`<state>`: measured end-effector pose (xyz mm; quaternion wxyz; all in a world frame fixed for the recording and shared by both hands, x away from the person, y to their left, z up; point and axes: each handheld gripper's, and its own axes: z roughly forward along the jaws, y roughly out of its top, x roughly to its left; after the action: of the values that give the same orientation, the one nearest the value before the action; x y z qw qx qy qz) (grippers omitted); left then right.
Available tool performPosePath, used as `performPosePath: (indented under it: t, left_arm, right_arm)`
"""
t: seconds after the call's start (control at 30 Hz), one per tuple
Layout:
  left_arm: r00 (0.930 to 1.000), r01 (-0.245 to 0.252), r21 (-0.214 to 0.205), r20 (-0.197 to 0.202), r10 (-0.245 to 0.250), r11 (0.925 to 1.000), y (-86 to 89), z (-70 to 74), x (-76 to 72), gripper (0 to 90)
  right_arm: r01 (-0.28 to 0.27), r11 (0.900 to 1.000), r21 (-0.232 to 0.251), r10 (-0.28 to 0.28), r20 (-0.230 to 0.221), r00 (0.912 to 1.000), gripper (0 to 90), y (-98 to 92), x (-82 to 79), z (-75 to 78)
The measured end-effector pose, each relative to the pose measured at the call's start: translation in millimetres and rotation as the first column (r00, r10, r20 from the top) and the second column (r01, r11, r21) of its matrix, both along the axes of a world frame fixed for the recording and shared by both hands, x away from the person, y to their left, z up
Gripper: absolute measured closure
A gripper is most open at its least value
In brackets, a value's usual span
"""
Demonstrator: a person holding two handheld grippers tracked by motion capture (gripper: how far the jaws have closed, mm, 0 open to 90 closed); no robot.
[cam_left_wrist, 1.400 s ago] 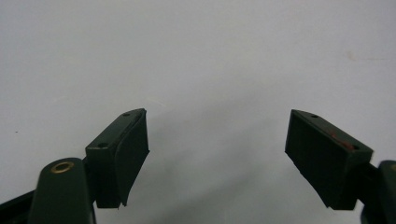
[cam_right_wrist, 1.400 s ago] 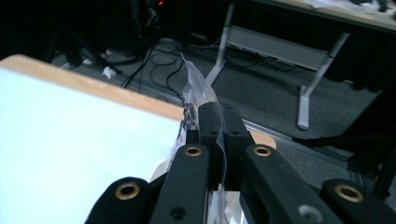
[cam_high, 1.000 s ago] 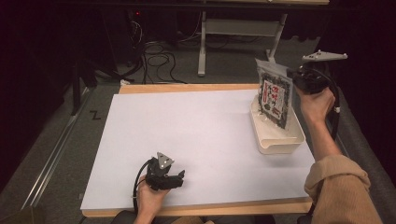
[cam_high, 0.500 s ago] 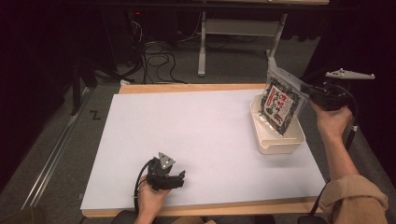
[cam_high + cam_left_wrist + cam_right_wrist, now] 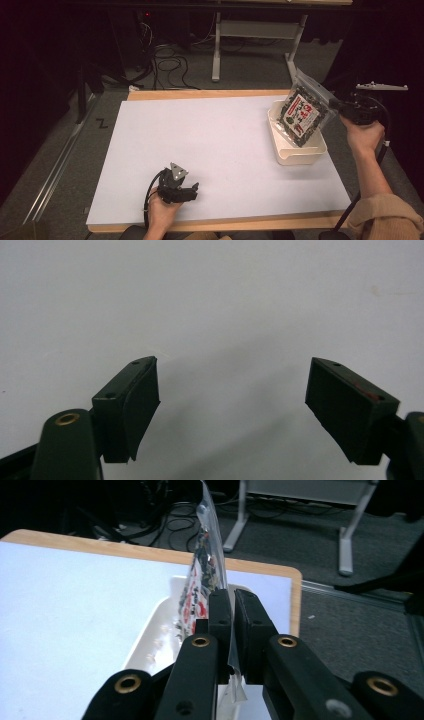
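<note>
Both right gripper [image 5: 228, 611] fingers pinch the bag [image 5: 303, 111]; left gripper [image 5: 232, 407] gapes wide.

We are swinging the right gripper [image 5: 334, 106] outward past the desk's right edge, away from where it was a second ago. The snack bag [image 5: 302, 114] pinched in its jaws is tipping over with it, its top leaning farther back and its lower end lifting higher above the white tray [image 5: 300, 156].
</note>
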<state>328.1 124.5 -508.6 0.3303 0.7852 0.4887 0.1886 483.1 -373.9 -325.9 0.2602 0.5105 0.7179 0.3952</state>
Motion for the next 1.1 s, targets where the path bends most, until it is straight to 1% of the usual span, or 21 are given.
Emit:
performPosePath:
  t: [0.03,0.1,0.23,0.33,0.47,0.57,0.67,0.77,0.93,1.03,1.1]
  left_arm:
    - [1.0000,0.002,0.001,-0.001,-0.002,1.0000,-0.1,-0.2,0.3,22.1]
    - [1.0000,0.005,0.006,-0.003,-0.005,1.0000,-0.5,-0.6,0.6,22.1]
    - [1.0000,0.006,0.006,-0.006,-0.006,1.0000,-0.7,-1.3,0.4,22.2]
    - [0.9999,0.005,0.006,-0.009,-0.005,1.0000,-0.8,-1.6,1.2,22.2]
    - [1.0000,0.008,0.008,-0.006,-0.008,0.9999,-1.0,-1.3,0.4,22.2]
    - [0.9999,0.005,0.006,-0.010,-0.005,1.0000,-0.2,-1.4,0.8,22.2]
    - [1.0000,0.005,0.002,-0.003,-0.005,1.0000,-0.2,-0.6,1.0,22.2]
    - [0.9999,0.011,0.007,-0.005,-0.011,0.9999,-0.9,-0.7,0.5,22.1]
    - [0.9999,0.012,0.003,-0.006,-0.012,0.9999,-0.7,-0.5,1.1,22.1]
    - [0.9999,0.012,0.006,-0.003,-0.012,0.9999,-0.9,-0.2,1.0,22.1]
    - [0.9999,0.011,0.004,0.000,-0.011,0.9999,-0.5,0.2,0.7,22.1]
  right_arm:
    - [0.013,0.9999,0.006,-0.013,-0.003,0.9999,86.9,-1.1,0.1,-0.8]
    - [0.015,0.9997,0.020,-0.015,-0.005,0.9999,86.2,-2.8,0.9,-2.2]
    - [0.023,0.9997,0.012,-0.023,-0.012,0.9997,83.8,-2.7,2.1,-4.8]
    - [0.050,0.9985,0.022,-0.049,-0.026,0.9984,80.6,-6.4,3.4,-6.6]
    - [0.055,0.9984,0.017,-0.054,-0.029,0.9981,73.3,-6.4,2.2,-6.4]
    - [0.057,0.9982,0.020,-0.056,-0.031,0.9980,69.8,-5.3,1.9,-6.8]
    - [0.069,0.9976,0.001,-0.069,-0.037,0.9970,66.4,-4.6,2.5,-7.6]
    - [0.070,0.9975,-0.008,-0.070,-0.039,0.9968,65.0,-5.0,2.9,-8.4]
    - [0.079,0.9969,-0.006,-0.079,-0.058,0.9952,61.6,-6.5,4.8,-10.4]
    - [0.073,0.9973,0.013,-0.072,-0.057,0.9958,56.5,-6.7,3.0,-9.4]
    - [0.074,0.9971,0.015,-0.073,-0.051,0.9960,55.3,-6.4,1.1,-8.4]
